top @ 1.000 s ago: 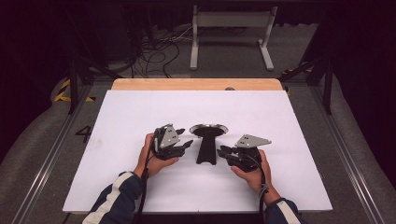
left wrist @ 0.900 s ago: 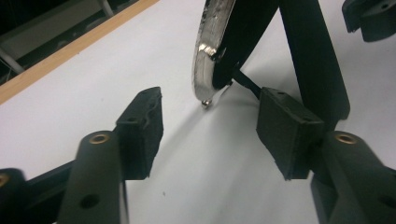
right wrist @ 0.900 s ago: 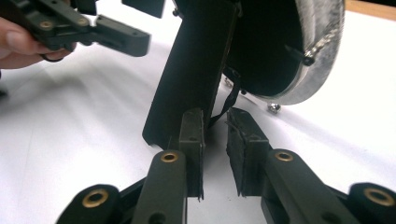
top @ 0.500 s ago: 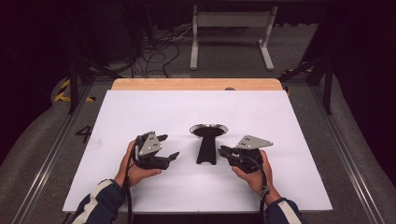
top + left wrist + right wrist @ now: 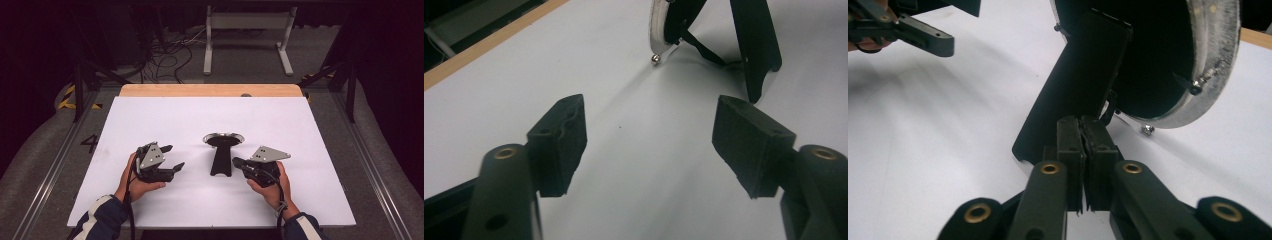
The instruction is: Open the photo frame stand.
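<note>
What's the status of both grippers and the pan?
Left gripper open, nothing between the jaws, left of the pan. Right gripper shut, empty, tips beside the pan's handle. Nothing in the way on the table.

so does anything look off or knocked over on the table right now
Nothing stands out. The black pan sits flat on the white table, handle toward the person, nothing spilled. The left hand-held gripper is open over bare table; the right hand-held gripper, jaws just closed, sits by the handle's end.

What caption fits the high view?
Left tongs open, right tongs shut beside a black-handled strainer on white table.
</note>
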The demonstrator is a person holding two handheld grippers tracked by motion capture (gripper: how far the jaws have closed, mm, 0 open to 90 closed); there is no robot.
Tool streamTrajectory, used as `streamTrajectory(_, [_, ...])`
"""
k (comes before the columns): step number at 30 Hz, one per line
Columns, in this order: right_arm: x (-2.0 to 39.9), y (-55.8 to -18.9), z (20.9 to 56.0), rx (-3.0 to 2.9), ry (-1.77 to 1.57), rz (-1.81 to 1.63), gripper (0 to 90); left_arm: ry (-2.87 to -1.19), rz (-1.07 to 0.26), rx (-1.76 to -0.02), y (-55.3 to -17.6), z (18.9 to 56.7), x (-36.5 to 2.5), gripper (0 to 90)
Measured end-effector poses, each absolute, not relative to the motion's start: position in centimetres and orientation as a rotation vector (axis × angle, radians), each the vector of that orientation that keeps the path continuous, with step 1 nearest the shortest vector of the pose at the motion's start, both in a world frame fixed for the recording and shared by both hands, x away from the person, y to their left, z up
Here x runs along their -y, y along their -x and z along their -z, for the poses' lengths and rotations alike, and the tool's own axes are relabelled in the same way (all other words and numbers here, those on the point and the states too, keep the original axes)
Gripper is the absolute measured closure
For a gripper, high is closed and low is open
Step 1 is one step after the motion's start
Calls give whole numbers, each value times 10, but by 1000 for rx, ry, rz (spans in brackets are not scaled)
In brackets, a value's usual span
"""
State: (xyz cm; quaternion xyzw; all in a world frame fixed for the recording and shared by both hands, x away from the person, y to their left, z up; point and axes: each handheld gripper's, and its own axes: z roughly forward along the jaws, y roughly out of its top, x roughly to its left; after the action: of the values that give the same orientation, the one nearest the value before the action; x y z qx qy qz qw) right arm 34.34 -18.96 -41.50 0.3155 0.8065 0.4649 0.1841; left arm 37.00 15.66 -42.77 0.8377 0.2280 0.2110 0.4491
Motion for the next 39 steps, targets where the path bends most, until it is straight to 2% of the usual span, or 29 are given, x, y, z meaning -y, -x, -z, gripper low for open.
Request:
streamTrajectory(9, [174,-342,412,-2231,-881,-1334,900,-2021,-499,-580,-389,418,-142,339])
streamTrajectory(19, [148,-344,416,-2249,-857,-1323,900,-2027,-440,-586,-422,420,-103,312])
streamTrajectory(26, [123,-346,430,-2248,-877,-1299,900,-2060,-435,-568,-432,424,-86,388])
streamTrajectory(32, [113,-347,438,-2213,-902,-1297,900,-2080,-412,-519,-436,425,-79,464])
streamTrajectory(38, [108,-348,445,-2231,-911,-1275,900,-2095,-403,-496,-438,427,-71,487])
streamTrajectory(39, [107,-348,446,-2236,-911,-1269,900,-2093,-396,-495,-437,428,-70,516])
